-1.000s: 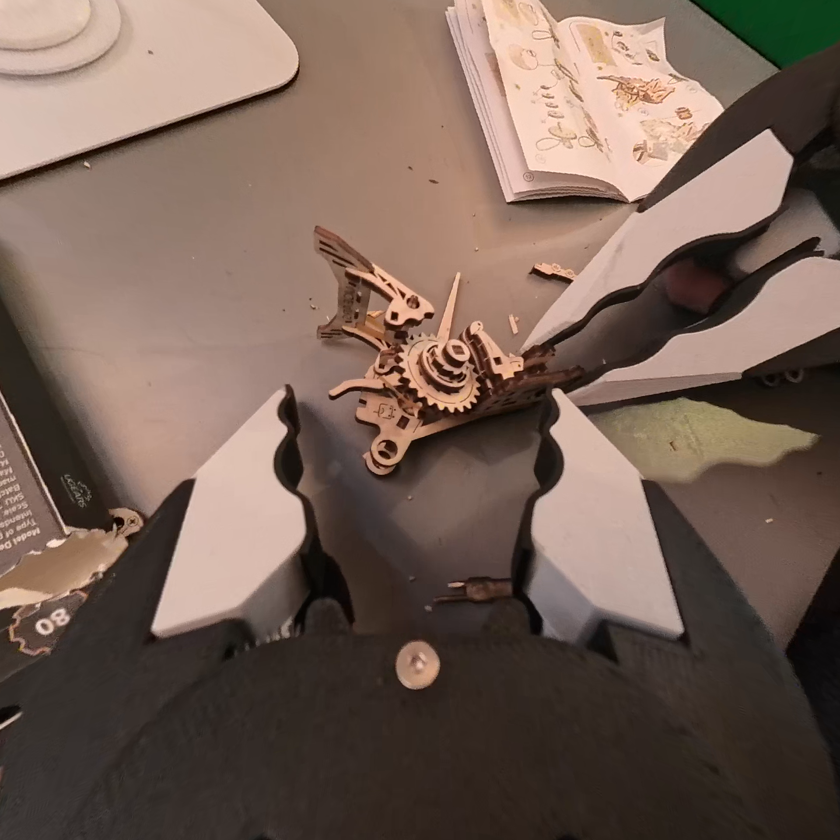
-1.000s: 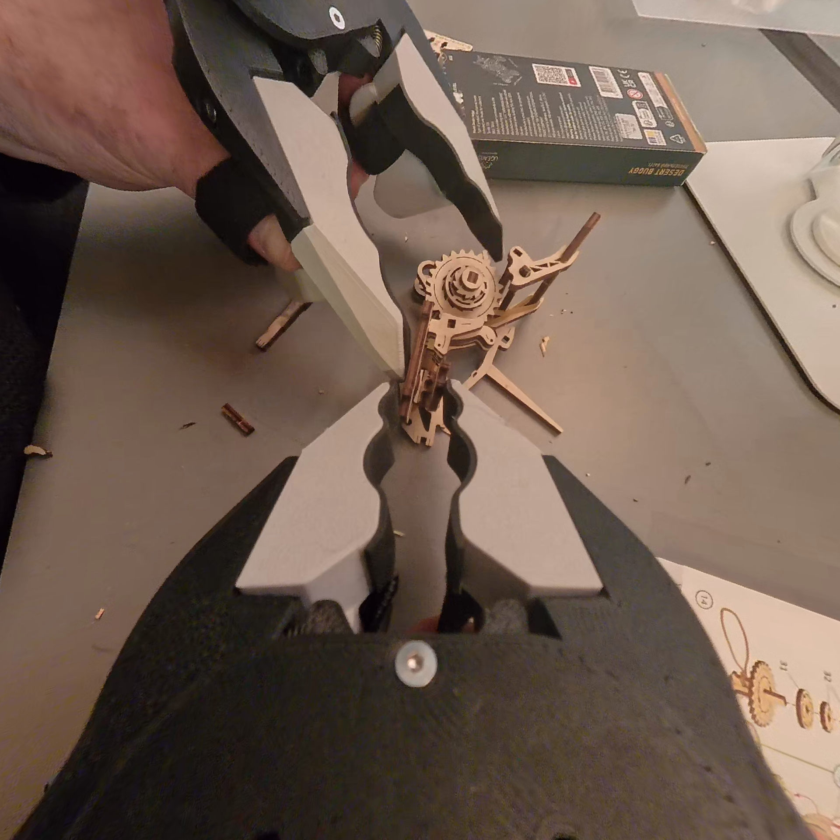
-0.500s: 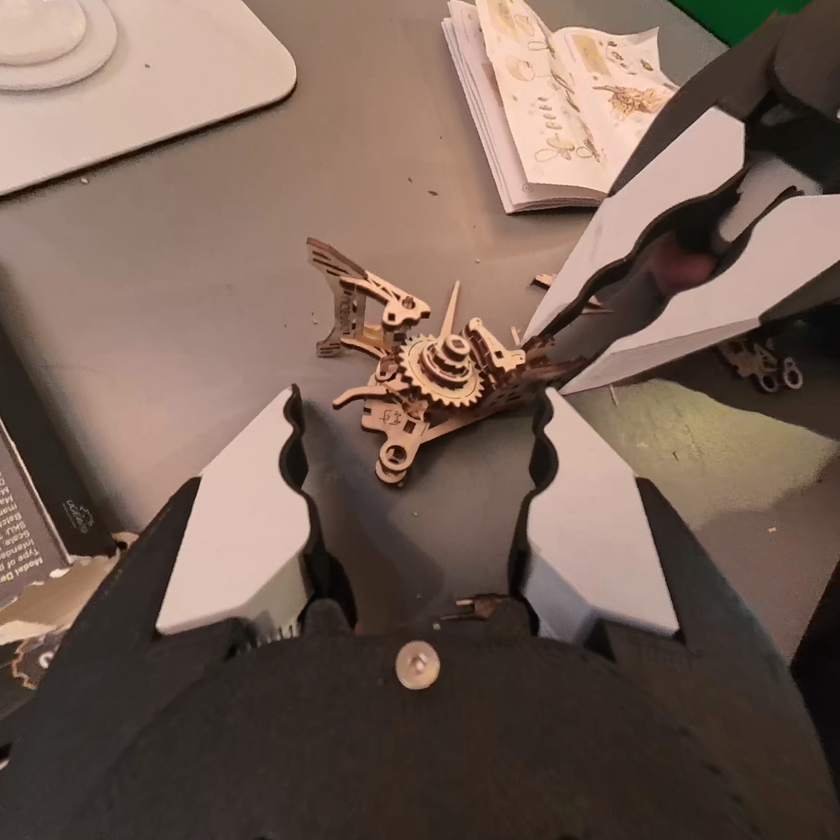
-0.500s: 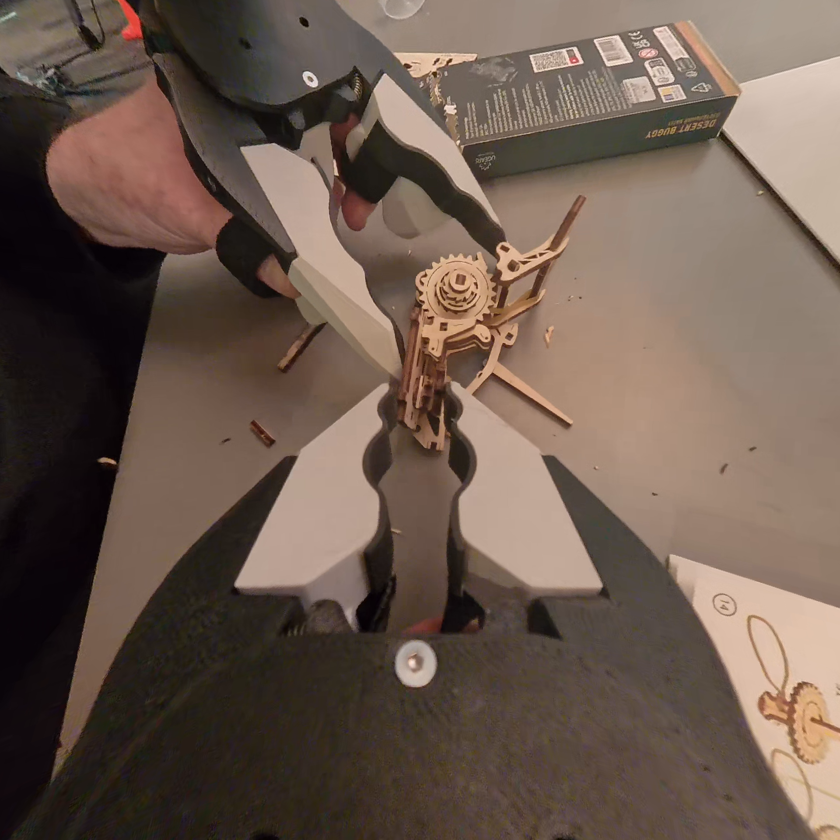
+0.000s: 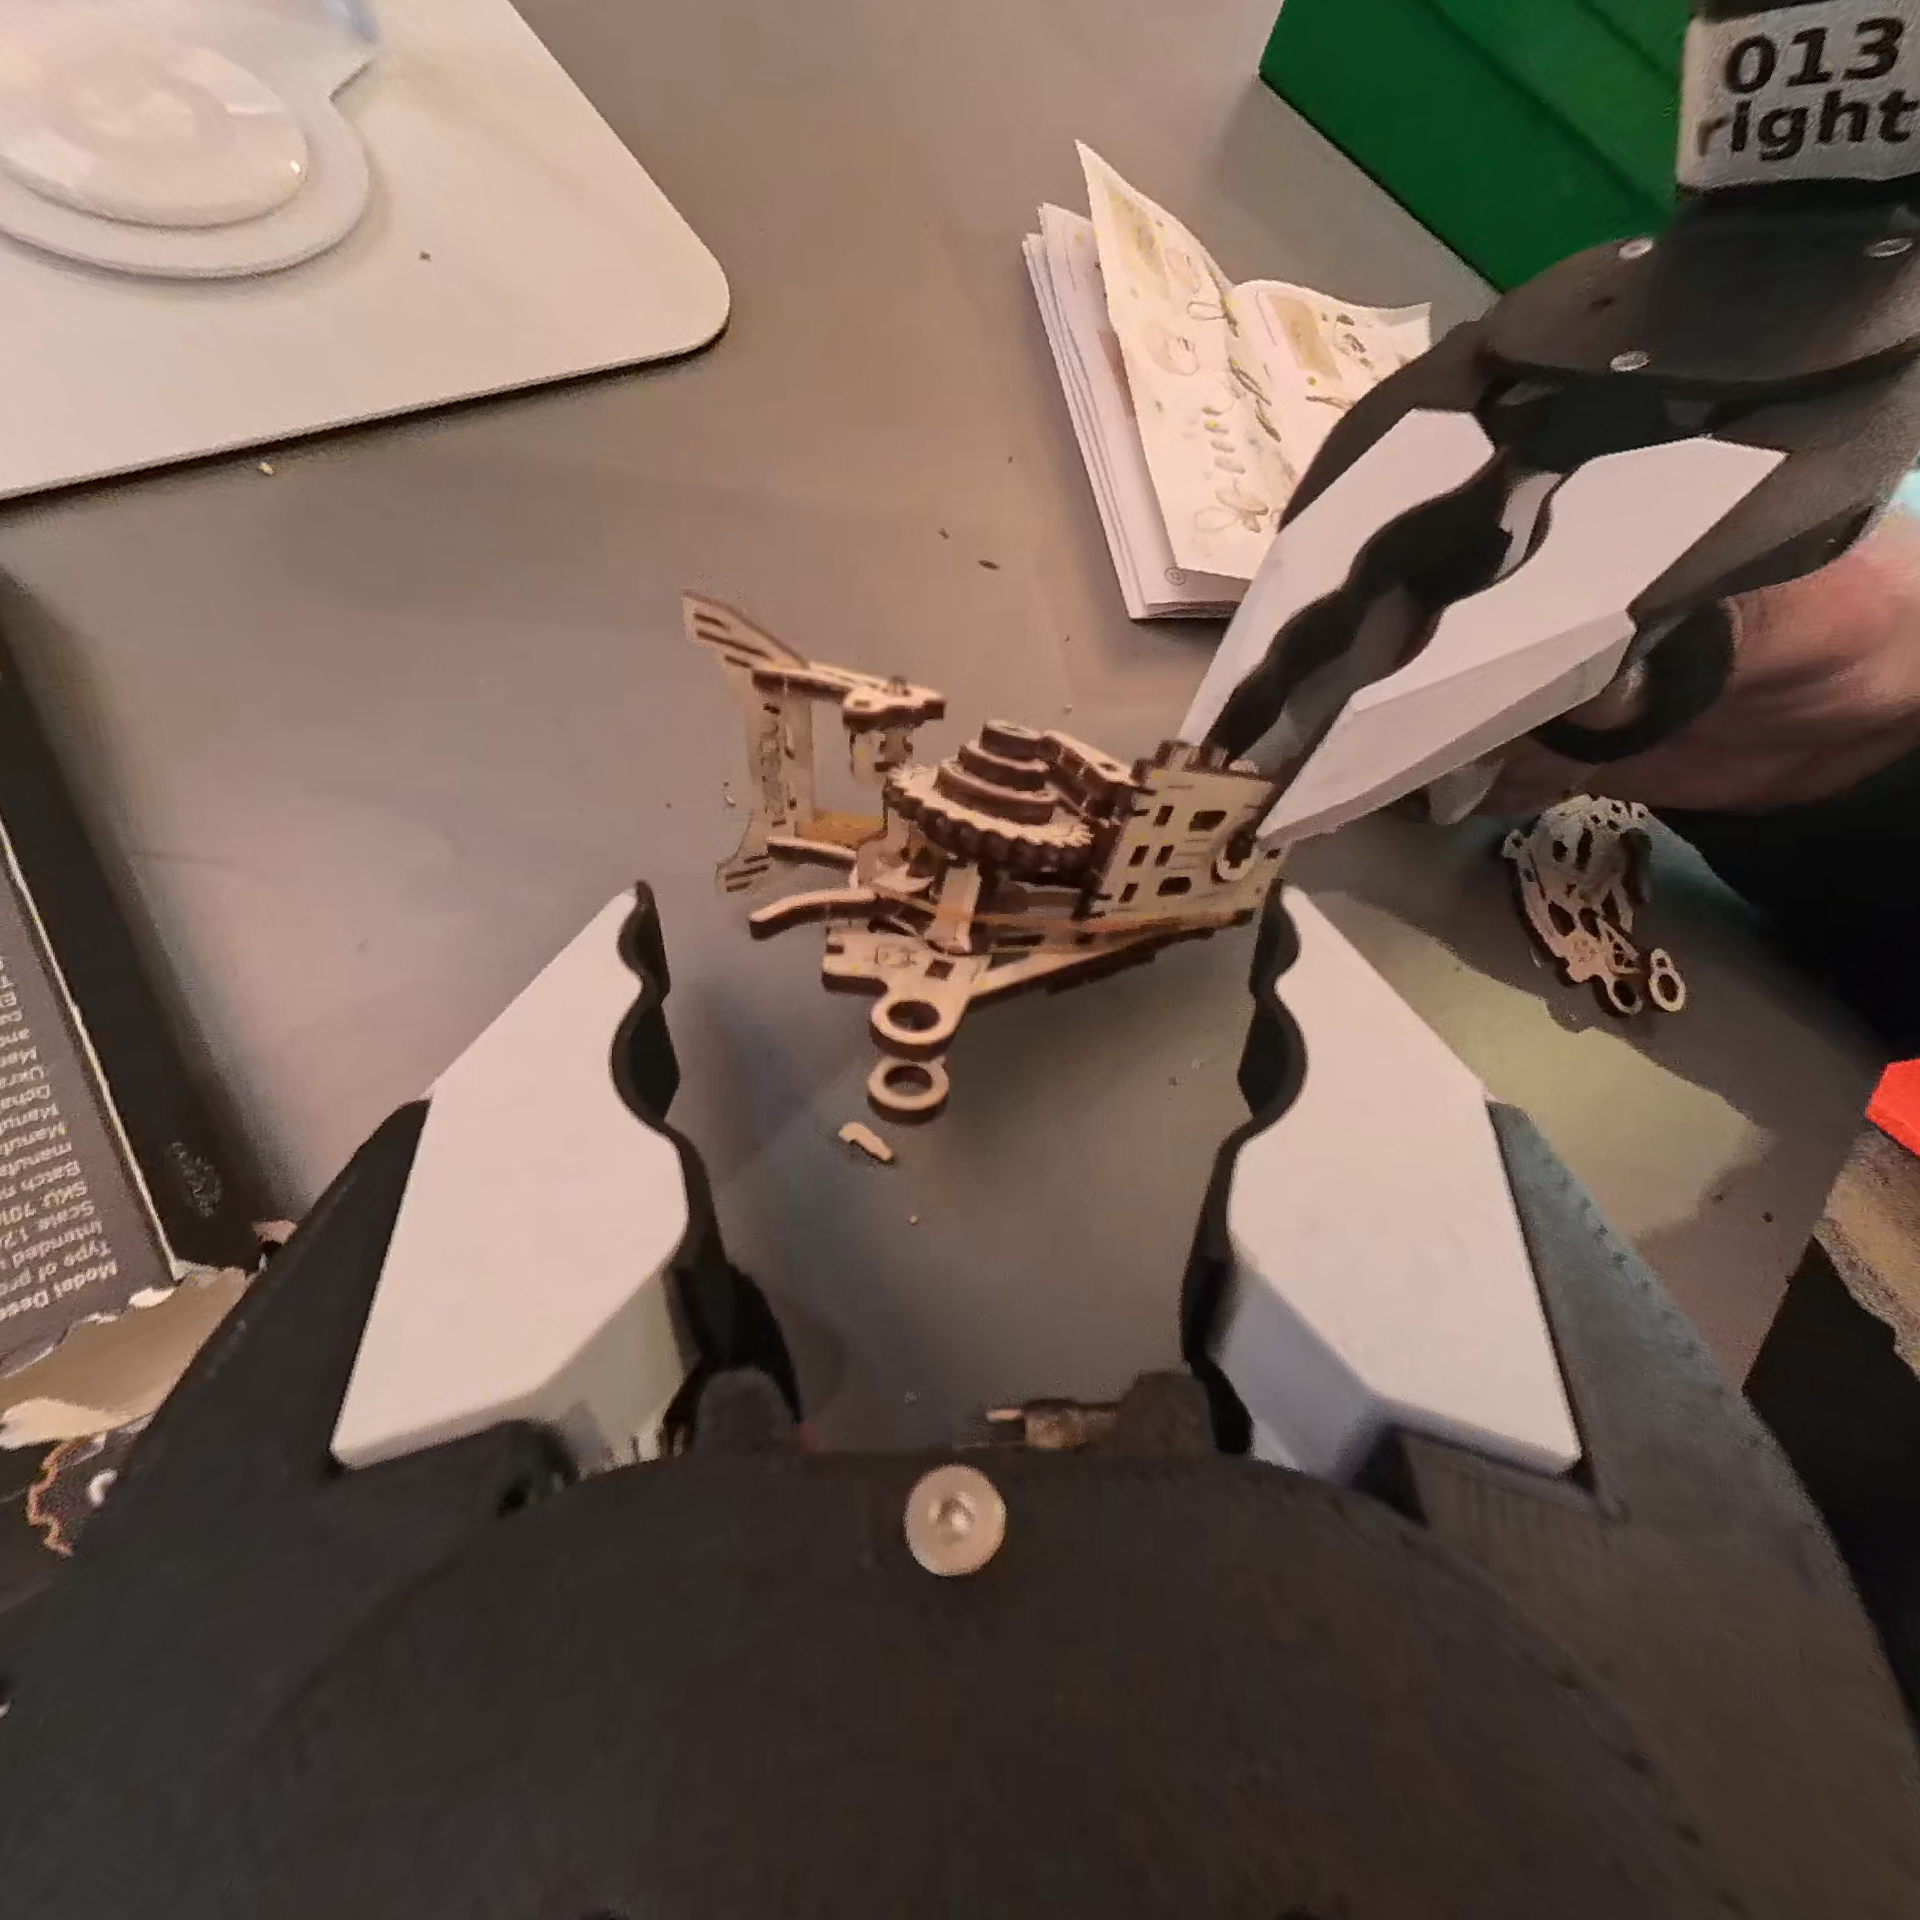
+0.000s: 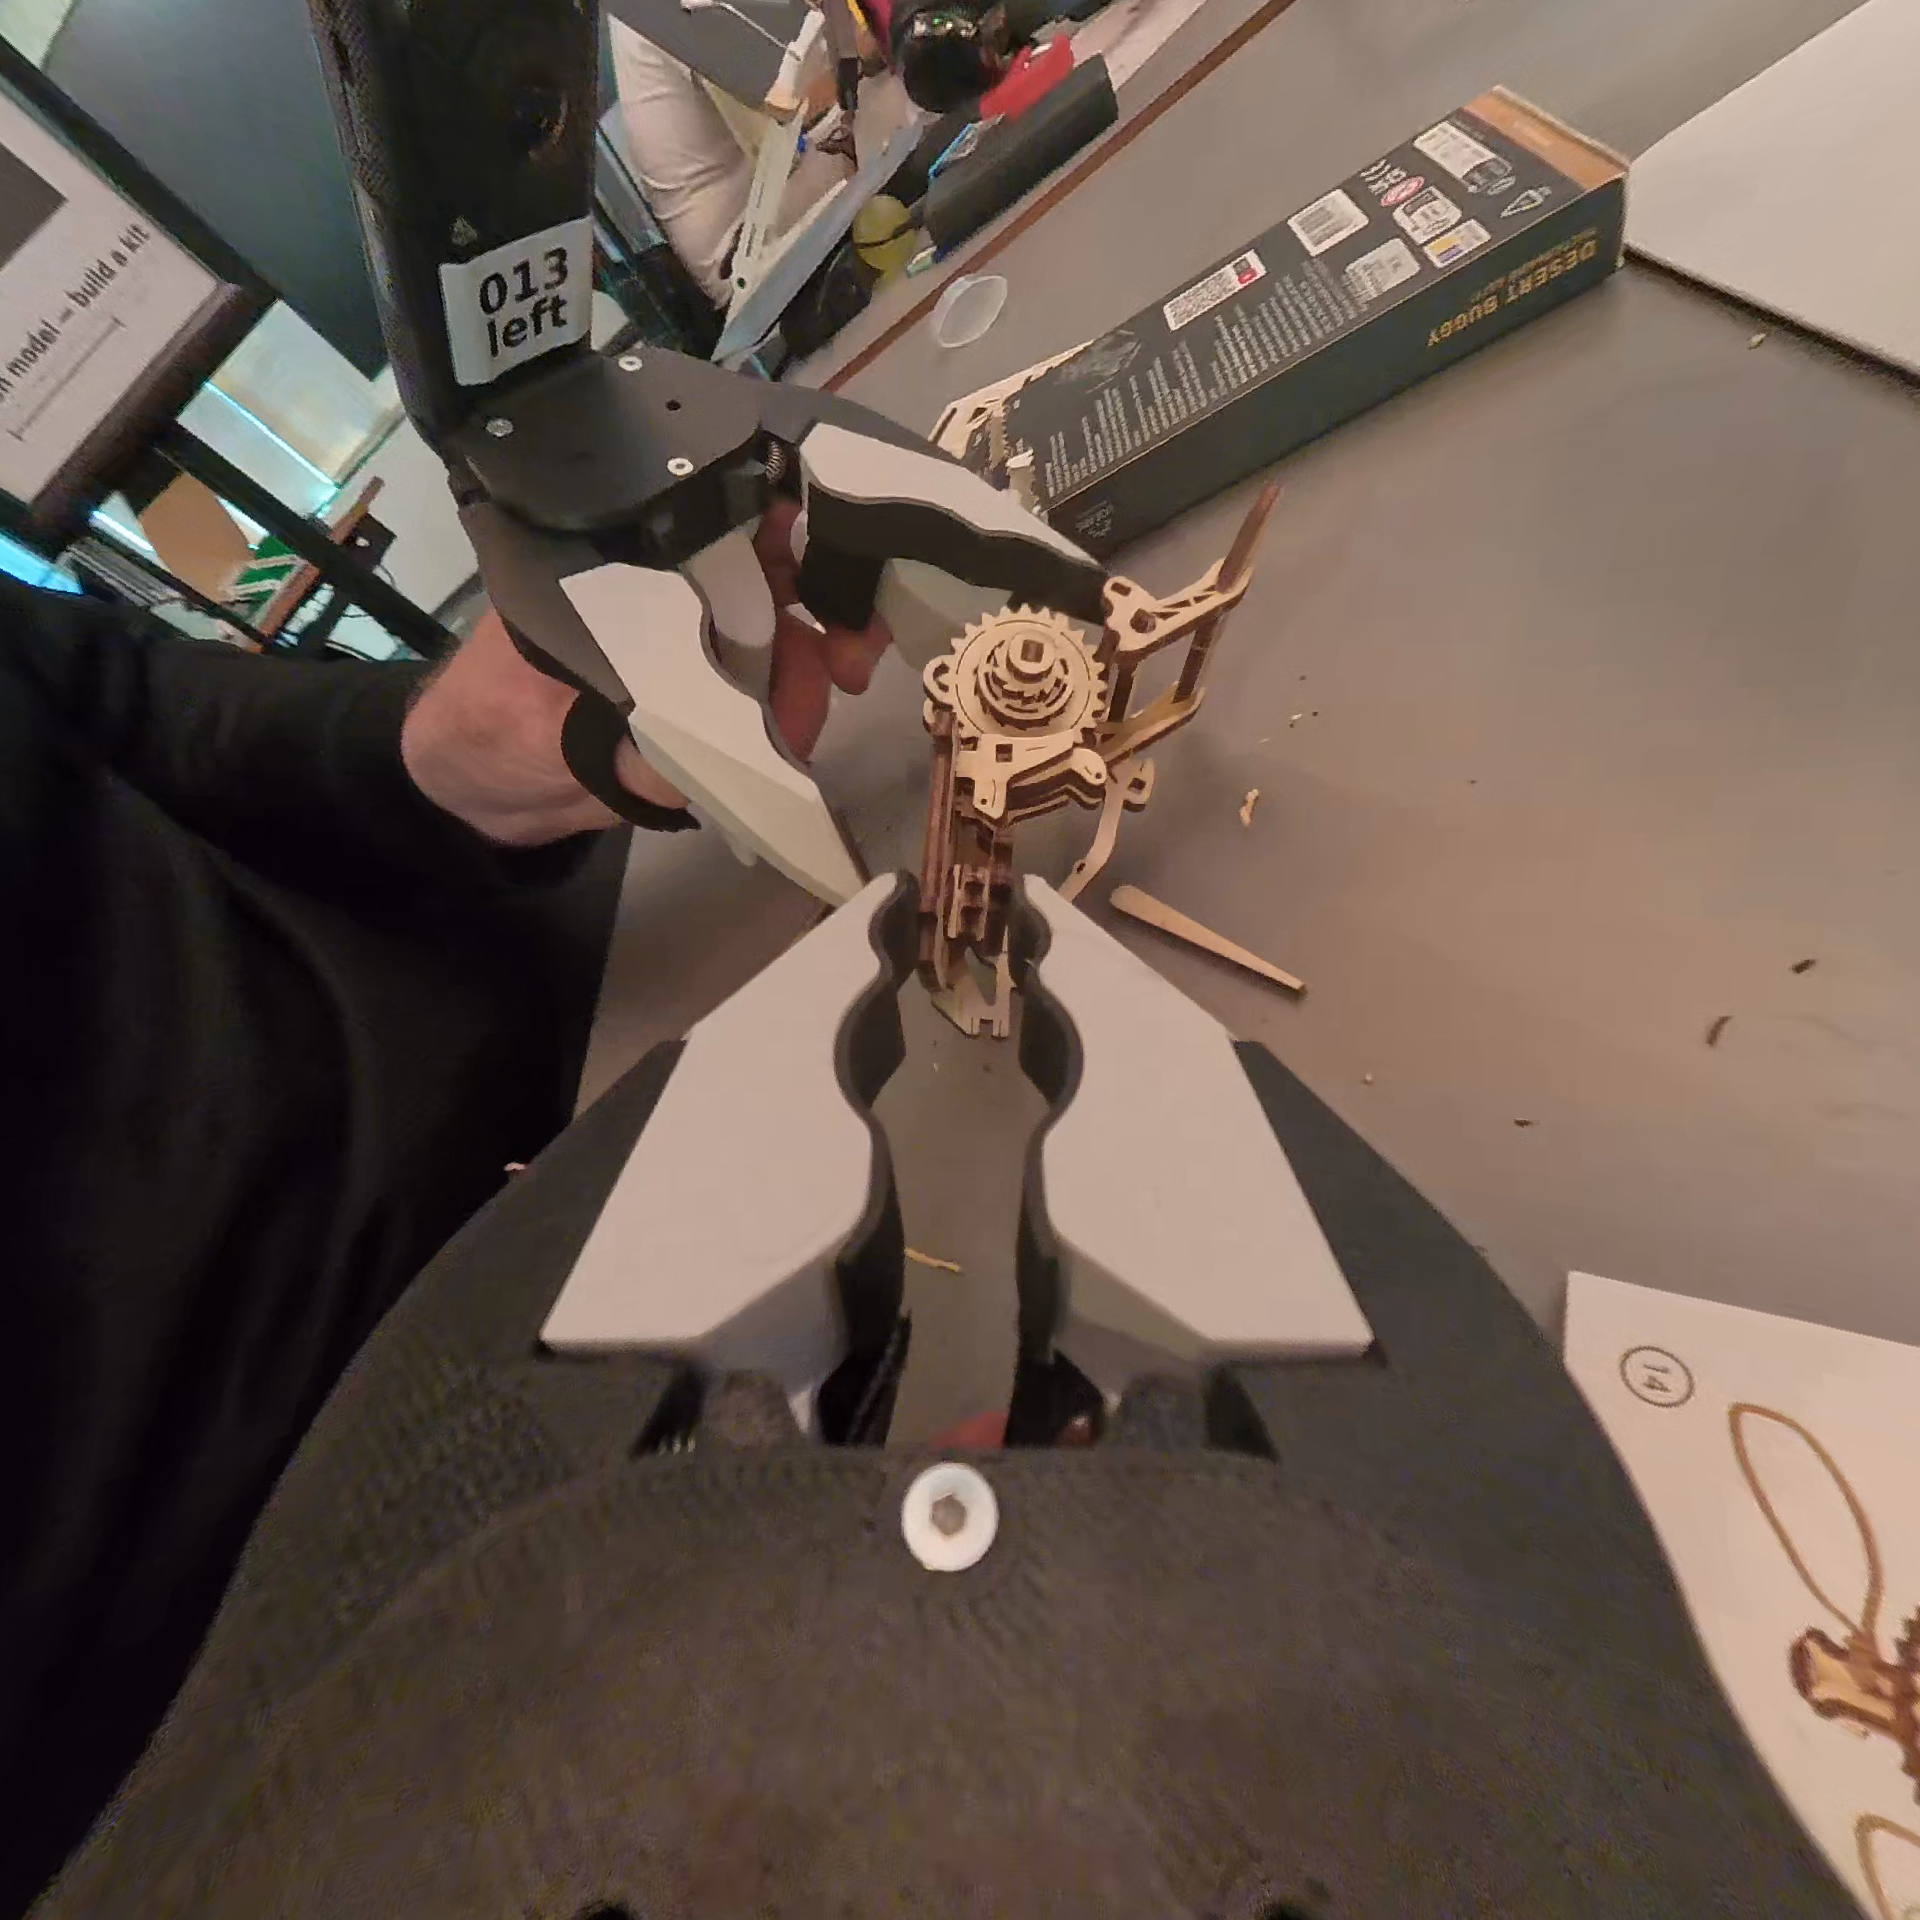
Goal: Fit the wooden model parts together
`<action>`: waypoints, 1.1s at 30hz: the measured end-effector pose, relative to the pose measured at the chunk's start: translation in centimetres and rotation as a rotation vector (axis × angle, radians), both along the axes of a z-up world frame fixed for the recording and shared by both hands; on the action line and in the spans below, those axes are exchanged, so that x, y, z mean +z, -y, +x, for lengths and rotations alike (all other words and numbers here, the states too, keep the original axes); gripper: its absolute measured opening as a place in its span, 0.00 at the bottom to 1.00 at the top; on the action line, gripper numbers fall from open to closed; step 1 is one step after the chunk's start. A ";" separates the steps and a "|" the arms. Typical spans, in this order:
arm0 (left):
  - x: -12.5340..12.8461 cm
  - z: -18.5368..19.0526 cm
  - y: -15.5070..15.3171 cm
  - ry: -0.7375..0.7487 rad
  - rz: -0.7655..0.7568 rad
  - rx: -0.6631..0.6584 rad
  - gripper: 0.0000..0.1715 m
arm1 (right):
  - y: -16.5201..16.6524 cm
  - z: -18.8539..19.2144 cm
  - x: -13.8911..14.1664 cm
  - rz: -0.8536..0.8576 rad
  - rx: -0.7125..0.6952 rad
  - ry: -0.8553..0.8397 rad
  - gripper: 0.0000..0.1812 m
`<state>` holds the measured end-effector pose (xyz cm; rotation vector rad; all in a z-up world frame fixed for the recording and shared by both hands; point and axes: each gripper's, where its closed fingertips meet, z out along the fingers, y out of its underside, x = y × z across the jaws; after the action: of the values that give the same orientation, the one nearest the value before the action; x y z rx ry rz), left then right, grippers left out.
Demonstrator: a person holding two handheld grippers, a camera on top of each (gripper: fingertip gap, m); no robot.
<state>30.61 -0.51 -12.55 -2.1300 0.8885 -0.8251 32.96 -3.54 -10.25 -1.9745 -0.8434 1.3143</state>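
The wooden model [image 5: 987, 831], a part-built gear assembly with a toothed wheel and a lever frame, is held up off the grey table. My right gripper [image 6: 966, 904] is shut on the model's slotted end plate [image 6: 971, 914]; in the left wrist view it [image 5: 1242, 795] comes in from the upper right. The gear wheel [image 6: 1023, 675] faces the right wrist camera. My left gripper [image 5: 956, 914] is open and empty, its fingers on either side of the model without touching it; it shows in the right wrist view [image 6: 971, 735] too.
A loose wooden stick [image 6: 1205, 940] lies on the table right of the model. A second wooden sub-assembly [image 5: 1590, 904] lies far right. An open instruction booklet [image 5: 1195, 416], a dark kit box [image 6: 1330, 312], a white mat [image 5: 416, 260] and a green box [image 5: 1455, 104] surround the work spot.
The right gripper has raised and tilted the model by its end plate, so it has come off the table. The thin stick stayed on the table. The left gripper stayed open.
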 end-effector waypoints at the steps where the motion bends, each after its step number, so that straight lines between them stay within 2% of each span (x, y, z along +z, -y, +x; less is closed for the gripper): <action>1: 0.1 0.1 -0.1 0.005 0.001 0.012 0.65 | 0.1 -0.1 0.2 -0.021 0.005 -0.019 0.08; 7: -0.1 0.4 -0.2 0.039 -0.039 0.019 0.62 | -0.2 -0.4 0.5 -0.141 0.004 -0.099 0.07; 14: -1.5 0.3 -0.3 0.008 -0.035 0.010 0.59 | -0.5 -0.7 -0.8 -0.211 -0.014 -0.048 0.08; 20: -2.0 0.0 -0.7 -0.049 0.011 0.005 0.58 | -0.7 -0.8 -1.7 -0.236 -0.027 0.003 0.08; 29: -1.8 -0.2 -0.5 -0.026 -0.004 -0.023 0.58 | -0.6 -0.9 -1.6 -0.282 0.004 -0.033 0.09; 33: -1.8 -0.7 -0.6 -0.019 -0.012 -0.015 0.52 | -0.7 -0.4 -1.7 -0.227 -0.003 -0.003 0.09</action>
<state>29.93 0.14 -14.37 -2.1474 0.9120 -0.8209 32.57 -2.87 -11.92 -2.1445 -0.7153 1.4655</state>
